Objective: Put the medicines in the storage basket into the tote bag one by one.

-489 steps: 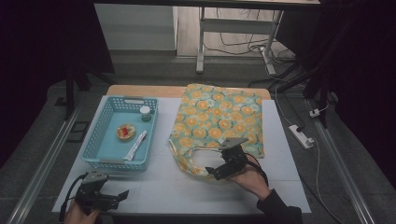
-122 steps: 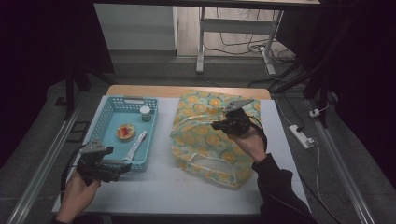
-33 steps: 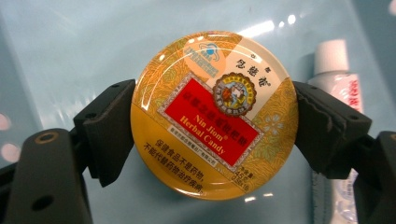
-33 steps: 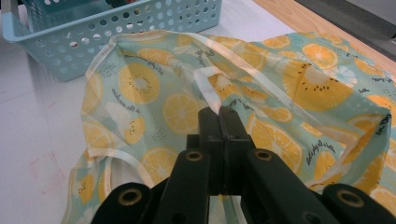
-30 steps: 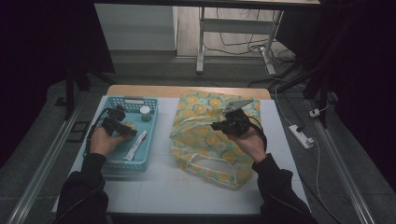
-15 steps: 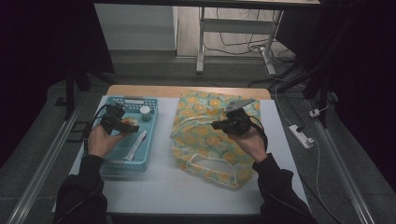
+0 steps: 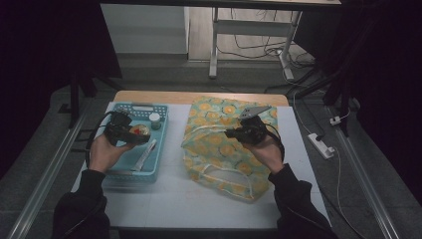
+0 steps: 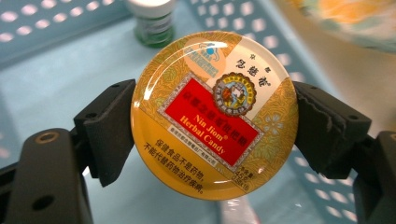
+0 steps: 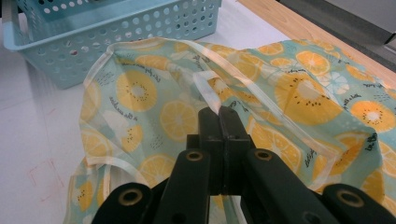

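The left gripper (image 7: 130,135) is hovering over the blue basket (image 7: 117,172), and its jaws are clamped on a round candy tin (image 8: 214,114). In the left gripper view the two black pads (image 8: 111,130) are pressing against opposite edges of the tin, spread as wide as the tin itself, with the printed lid facing the camera. The tin is being held clear above the basket floor; a small green bottle with a white cap (image 8: 153,18) is standing in the basket beyond it, and a white tube-like item (image 7: 146,154) is lying in the basket near the left hand.

The right gripper (image 7: 234,133) is sitting over the fruit-print bag (image 7: 219,149), which is lying on the white table (image 7: 164,199) just beside the basket. In the right gripper view its jaws are closed tight together, pinching a pale strap (image 9: 205,91) at the bag's edge and lifting that edge slightly off the rest of the fabric.
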The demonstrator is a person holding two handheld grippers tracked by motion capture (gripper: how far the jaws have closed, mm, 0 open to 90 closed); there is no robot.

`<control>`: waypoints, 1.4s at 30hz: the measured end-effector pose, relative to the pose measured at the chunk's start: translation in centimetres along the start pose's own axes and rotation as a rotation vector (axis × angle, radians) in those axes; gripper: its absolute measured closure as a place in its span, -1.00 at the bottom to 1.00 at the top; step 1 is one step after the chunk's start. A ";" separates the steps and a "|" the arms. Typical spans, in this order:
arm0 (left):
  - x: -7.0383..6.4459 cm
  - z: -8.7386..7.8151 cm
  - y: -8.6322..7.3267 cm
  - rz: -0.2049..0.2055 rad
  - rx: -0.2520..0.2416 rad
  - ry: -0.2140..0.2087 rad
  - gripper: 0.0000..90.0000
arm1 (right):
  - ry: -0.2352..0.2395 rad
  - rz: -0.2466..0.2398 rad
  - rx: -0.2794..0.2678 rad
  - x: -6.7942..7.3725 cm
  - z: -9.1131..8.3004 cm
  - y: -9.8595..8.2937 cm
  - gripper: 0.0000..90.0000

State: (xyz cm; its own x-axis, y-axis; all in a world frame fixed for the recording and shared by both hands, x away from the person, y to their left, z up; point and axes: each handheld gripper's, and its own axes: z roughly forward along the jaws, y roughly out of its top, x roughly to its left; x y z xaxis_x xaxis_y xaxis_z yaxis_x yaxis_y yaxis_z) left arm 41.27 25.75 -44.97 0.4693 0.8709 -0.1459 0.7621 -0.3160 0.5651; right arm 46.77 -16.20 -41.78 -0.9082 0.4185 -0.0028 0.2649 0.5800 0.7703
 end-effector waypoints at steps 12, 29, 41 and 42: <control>-2.5 -1.0 -0.5 0.069 -0.013 -0.065 -0.55 | -0.005 0.007 -0.006 0.0 0.0 0.0 1.00; -6.1 -1.7 -0.9 0.146 -0.031 -0.117 -0.55 | -0.002 0.012 -0.001 -0.1 0.3 0.0 1.00; -8.9 -1.1 0.0 0.208 -0.041 -0.158 -0.55 | -0.001 0.011 -0.001 -0.1 0.3 -0.1 1.00; -9.1 -1.1 0.1 0.210 -0.041 -0.162 -0.55 | -0.001 0.011 0.000 -0.1 0.3 -0.1 1.00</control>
State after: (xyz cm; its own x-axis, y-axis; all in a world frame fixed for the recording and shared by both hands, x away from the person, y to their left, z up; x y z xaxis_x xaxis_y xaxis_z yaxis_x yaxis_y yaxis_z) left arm 36.59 18.17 -42.73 0.6831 0.7151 -0.1481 0.6231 -0.4650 0.6289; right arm 46.94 -16.03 -42.05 -0.9049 0.4256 0.0047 0.2747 0.5756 0.7702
